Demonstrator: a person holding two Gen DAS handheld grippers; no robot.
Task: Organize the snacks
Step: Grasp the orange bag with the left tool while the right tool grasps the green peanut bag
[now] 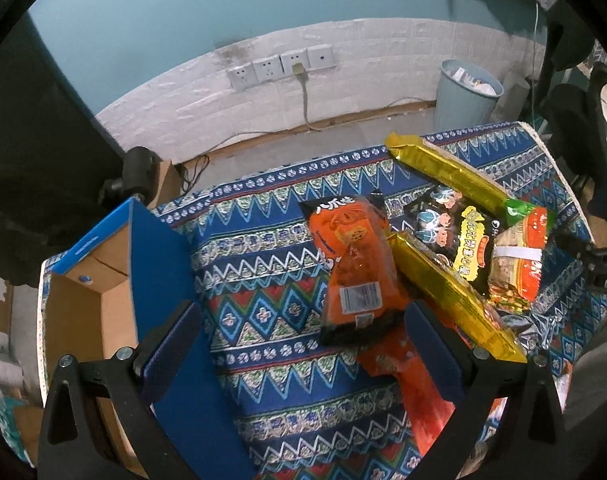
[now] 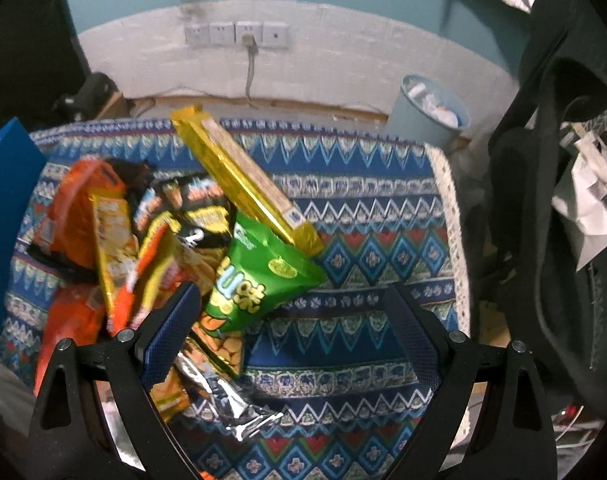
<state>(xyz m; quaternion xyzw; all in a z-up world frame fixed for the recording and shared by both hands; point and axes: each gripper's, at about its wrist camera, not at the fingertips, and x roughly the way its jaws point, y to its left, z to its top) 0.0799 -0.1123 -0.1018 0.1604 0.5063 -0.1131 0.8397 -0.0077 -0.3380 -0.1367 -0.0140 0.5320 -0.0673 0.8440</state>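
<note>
Closest to the left wrist camera, the left gripper (image 1: 303, 344) is hanging with its jaws spread wide and nothing between them, over the patterned tablecloth (image 1: 263, 280) that is covering the table. Just ahead of its right finger, the orange snack packet (image 1: 353, 268) is lying flat, its long axis running from the near edge towards the far edge, barcode end nearest the gripper. To reach it the left gripper is needing only a short move forward and a little right. An open cardboard box with blue flaps (image 1: 91, 280) is sitting at the table's left edge, beside the left finger, probably the place where snacks are going.

Over on the other side, the right gripper (image 2: 295, 332) is also standing wide and empty. Its left finger is overlapping the green snack bag (image 2: 255, 276), which is lying tilted on the heap. A long gold packet (image 2: 239, 176) is slanting from the far edge towards the green bag.

For the orange packet the left gripper is the nearer; the right is nearer the green bag.
</note>
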